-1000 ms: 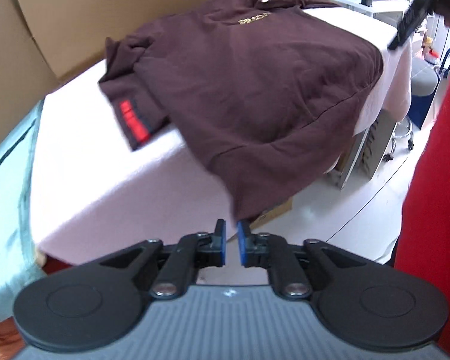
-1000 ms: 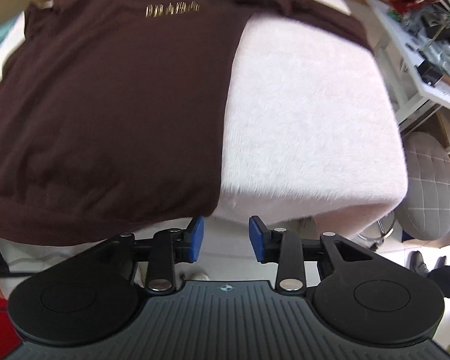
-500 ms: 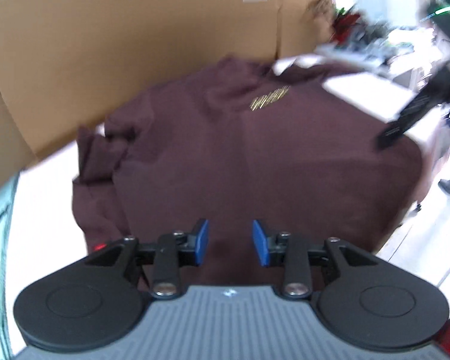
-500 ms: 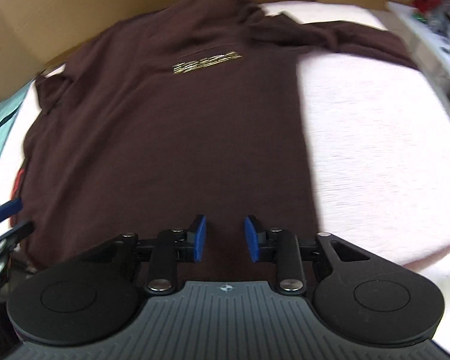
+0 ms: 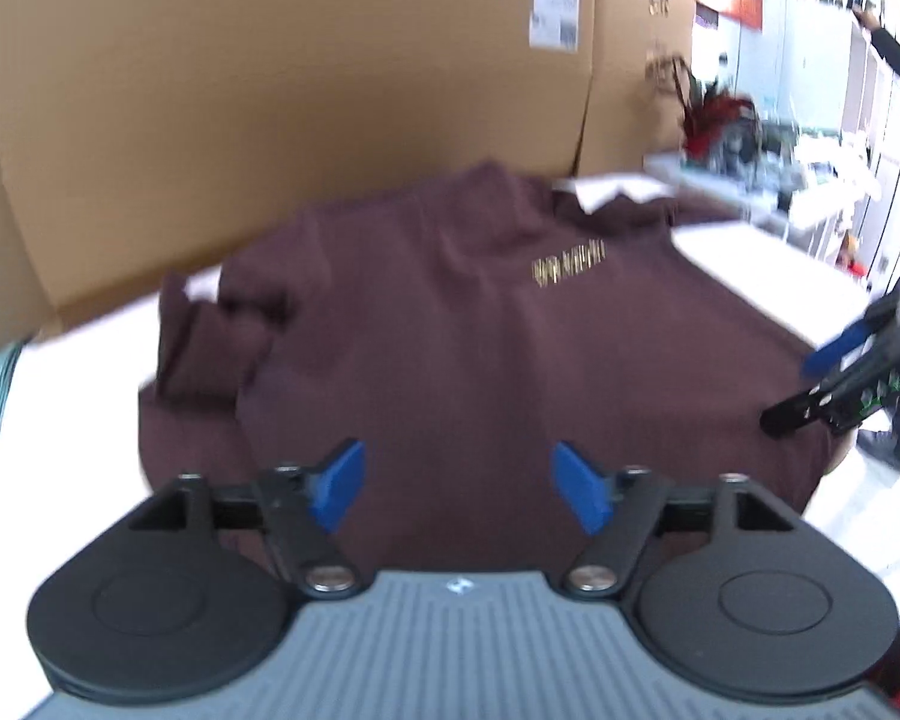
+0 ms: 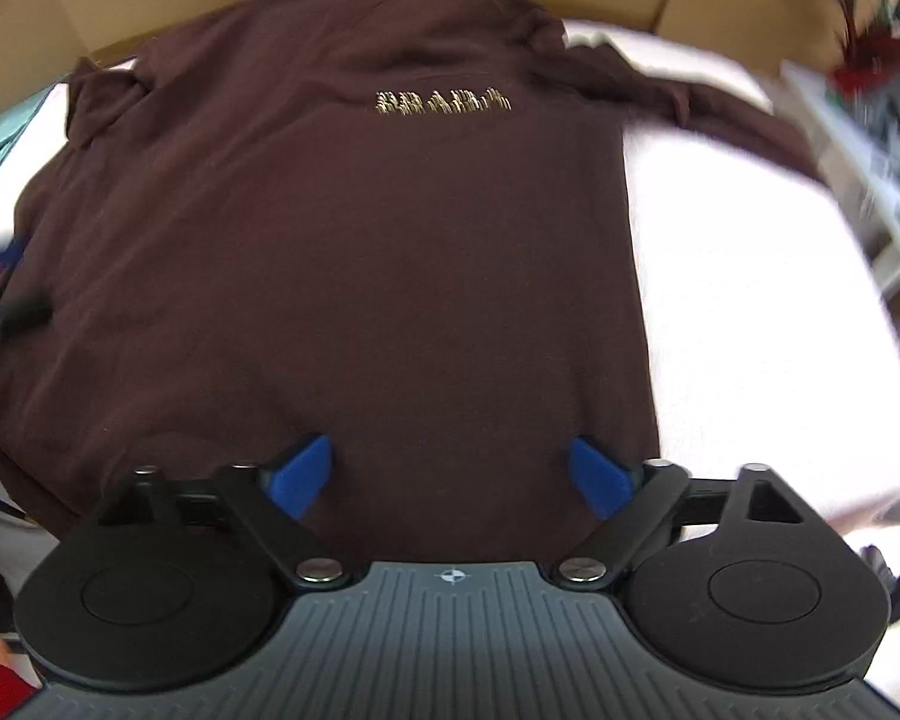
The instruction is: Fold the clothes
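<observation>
Dark maroon cotton sweatshirt (image 5: 462, 348) with gold lettering, spread on pale pink padded table (image 5: 768, 264); left gripper (image 5: 459, 483) held wide apart above hem; brown cardboard wall (image 5: 270, 120) behind.

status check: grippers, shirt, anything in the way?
Left gripper open, empty. Right gripper open, empty. Brown shirt spread on pink table cover, unfolded. Nothing in the way.

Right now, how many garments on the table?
1: the maroon shirt spread flat on the pink table cover, gold lettering up. Anything beneath it is hidden.
</observation>
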{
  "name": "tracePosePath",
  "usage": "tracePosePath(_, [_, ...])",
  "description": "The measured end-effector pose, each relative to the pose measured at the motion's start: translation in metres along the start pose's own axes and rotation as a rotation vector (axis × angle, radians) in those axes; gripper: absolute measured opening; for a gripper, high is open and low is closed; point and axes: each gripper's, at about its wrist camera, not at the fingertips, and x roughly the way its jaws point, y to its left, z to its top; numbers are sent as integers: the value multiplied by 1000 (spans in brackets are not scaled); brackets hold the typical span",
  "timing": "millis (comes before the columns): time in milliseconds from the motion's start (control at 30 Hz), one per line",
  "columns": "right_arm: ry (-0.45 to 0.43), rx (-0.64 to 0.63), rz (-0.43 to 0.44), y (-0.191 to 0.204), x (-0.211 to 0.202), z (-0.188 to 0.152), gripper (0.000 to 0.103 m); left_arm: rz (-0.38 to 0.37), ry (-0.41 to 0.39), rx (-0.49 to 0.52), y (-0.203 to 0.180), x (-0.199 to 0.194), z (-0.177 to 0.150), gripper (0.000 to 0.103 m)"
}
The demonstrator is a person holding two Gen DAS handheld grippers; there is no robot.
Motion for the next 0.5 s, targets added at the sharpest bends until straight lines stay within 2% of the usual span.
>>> tracePosePath(33, [-20, -3, 4, 1, -3, 5, 27, 8, -8, -10, 3, 9, 9, 89])
tracePosePath(67, [-40, 3, 17, 0, -2, 15, 24, 17, -13, -21, 6, 19, 18, 89])
tracePosePath(200, [-96, 55, 101, -7, 21, 69, 25, 99, 8, -63, 19, 66, 44, 80])
tracePosePath(300, [-74, 83, 171, -12, 53, 107, 26, 134, 65, -120, 28, 93, 46, 74])
tracePosePath(367, [-33, 94, 198, -18, 77, 127, 26, 174, 111, -131, 32, 109, 43, 74])
tracePosePath(400, [-27, 89, 200, -24, 83, 131, 23, 213, 140, -111, 32, 115, 38, 81])
tracePosePath(433, [-30, 78, 192, -32, 86, 134, 19, 235, 126, -126, 35, 114, 33, 88])
tracePosePath(467, [-34, 66, 184, -40, 89, 137, 14, 248, 110, -157, 40, 109, 27, 89])
tracePosePath(500, [-39, 53, 167, -49, 90, 139, 3, 258, 101, -189, 44, 105, 22, 89])
